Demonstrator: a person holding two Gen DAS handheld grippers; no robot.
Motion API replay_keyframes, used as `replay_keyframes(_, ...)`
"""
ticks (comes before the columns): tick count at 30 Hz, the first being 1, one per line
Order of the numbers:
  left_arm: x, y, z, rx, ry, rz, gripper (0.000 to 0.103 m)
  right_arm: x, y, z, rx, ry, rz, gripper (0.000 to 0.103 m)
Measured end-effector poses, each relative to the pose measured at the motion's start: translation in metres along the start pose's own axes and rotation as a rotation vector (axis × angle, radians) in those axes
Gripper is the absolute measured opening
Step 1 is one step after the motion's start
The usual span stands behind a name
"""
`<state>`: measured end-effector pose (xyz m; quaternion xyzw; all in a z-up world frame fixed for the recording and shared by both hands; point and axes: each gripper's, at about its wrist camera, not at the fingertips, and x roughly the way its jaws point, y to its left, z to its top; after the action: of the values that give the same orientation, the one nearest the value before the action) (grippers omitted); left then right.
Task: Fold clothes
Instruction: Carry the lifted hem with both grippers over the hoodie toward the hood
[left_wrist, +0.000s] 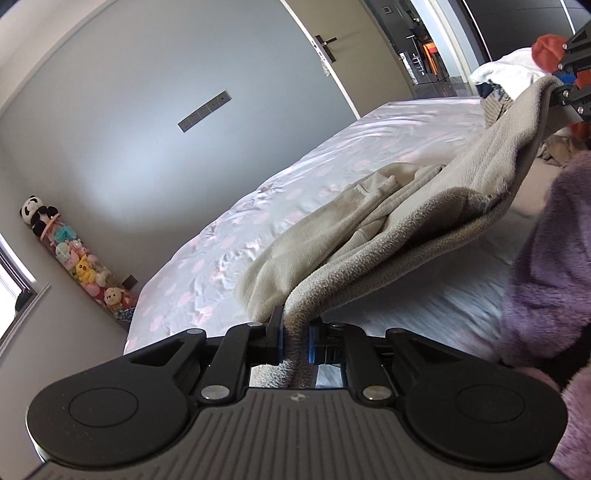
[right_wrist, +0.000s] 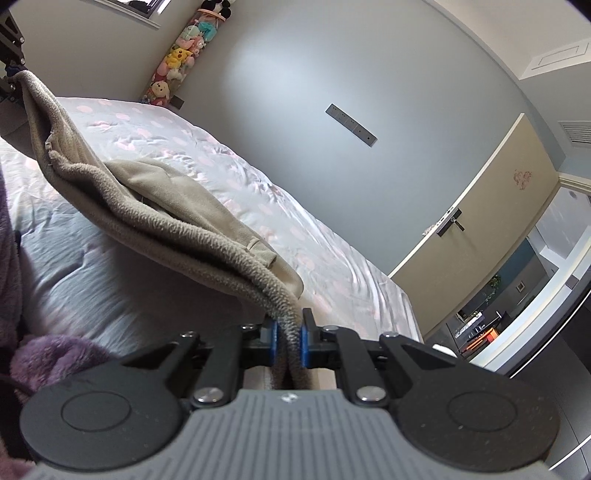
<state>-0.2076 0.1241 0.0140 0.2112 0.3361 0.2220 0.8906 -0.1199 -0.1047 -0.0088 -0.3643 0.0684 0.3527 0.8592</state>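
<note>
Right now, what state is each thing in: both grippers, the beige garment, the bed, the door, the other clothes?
left gripper: shut on one end of the beige garment.
right gripper: shut on the other end.
beige garment: doubled over, held up between the grippers, far part sagging to the bed.
bed: covered by a rumpled spotted sheet.
door: standing open.
pile of clothes: heaped unfolded at the bed's far end.
purple fleece sleeve: beside the garment.

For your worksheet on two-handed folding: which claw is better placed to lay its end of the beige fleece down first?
Neither clearly. Left claw and right claw each pinch an edge of the beige fleece, stretched between them above the bed.
</note>
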Motion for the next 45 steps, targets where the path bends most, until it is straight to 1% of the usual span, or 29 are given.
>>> replay_keyframes(5, -0.021, -0.007, 0.0, 0.022, 0.013, -0.027, 0.01, -0.034, 0.0, -0.005, 0.012, 0.015, 0.007, 0.013)
replay_keyframes(9, -0.015, -0.01, -0.001, 0.03, 0.033, -0.031, 0.01, -0.04, -0.001, -0.013, 0.027, 0.037, 0.024, 0.013)
replay_keyframes(13, -0.005, -0.013, 0.0, 0.037, 0.041, -0.027, 0.01, -0.029, -0.001, -0.015, 0.047, 0.047, 0.031, 0.013)
replay_keyframes(17, 0.002, -0.016, 0.004, 0.06, 0.035, -0.003, 0.01, -0.013, -0.004, -0.012, 0.034, 0.048, 0.029, 0.013)
replay_keyframes(21, 0.011, -0.014, 0.008, 0.057, 0.029, 0.002, 0.01, 0.004, -0.008, -0.008, 0.01, 0.049, 0.029, 0.014)
replay_keyframes(29, 0.043, 0.001, 0.017, 0.077, 0.035, 0.006, 0.01, 0.049, -0.017, 0.008, -0.034, 0.033, 0.032, 0.014)
replay_keyframes(35, 0.075, 0.017, 0.031, 0.097, 0.033, 0.016, 0.01, 0.091, -0.031, 0.02, -0.035, 0.022, 0.038, 0.014)
replay_keyframes(40, 0.114, 0.035, 0.053, 0.132, 0.036, 0.03, 0.01, 0.142, -0.051, 0.039, -0.016, 0.018, 0.052, 0.014)
replay_keyframes(45, 0.17, 0.057, 0.075, 0.174, 0.059, 0.03, 0.01, 0.208, -0.068, 0.065, -0.005, 0.032, 0.064, 0.014)
